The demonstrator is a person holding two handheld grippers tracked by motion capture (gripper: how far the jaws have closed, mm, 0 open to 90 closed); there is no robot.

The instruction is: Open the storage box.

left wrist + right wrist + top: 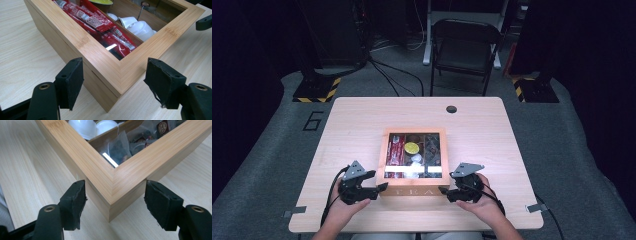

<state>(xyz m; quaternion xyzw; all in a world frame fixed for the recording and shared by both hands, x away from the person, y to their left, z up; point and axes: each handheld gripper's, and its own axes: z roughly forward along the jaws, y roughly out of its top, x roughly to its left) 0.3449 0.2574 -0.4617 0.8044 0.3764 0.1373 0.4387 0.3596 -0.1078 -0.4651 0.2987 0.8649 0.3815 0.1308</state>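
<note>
A bamboo tea box (414, 131) with a windowed lid sits mid-table, its front marked with letters. Through the window I see red sachets (95, 21), white pods (140, 27), a yellow-topped pod (411, 148) and tea bags (120, 147). My left gripper (382, 187) is at the box's front left corner. In the left gripper view that corner (117, 82) lies between the gripper's (113, 80) open jaws, with a gap on the right side. My right gripper (443, 190) straddles the front right corner (112, 192). Its own (115, 202) pads stand close beside both walls without clearly pressing.
The wooden table (362, 115) has a cable hole (451, 109) near its far edge. A black folding chair (464, 47) stands beyond the table. The person's hands hold both grippers close to the table's near edge.
</note>
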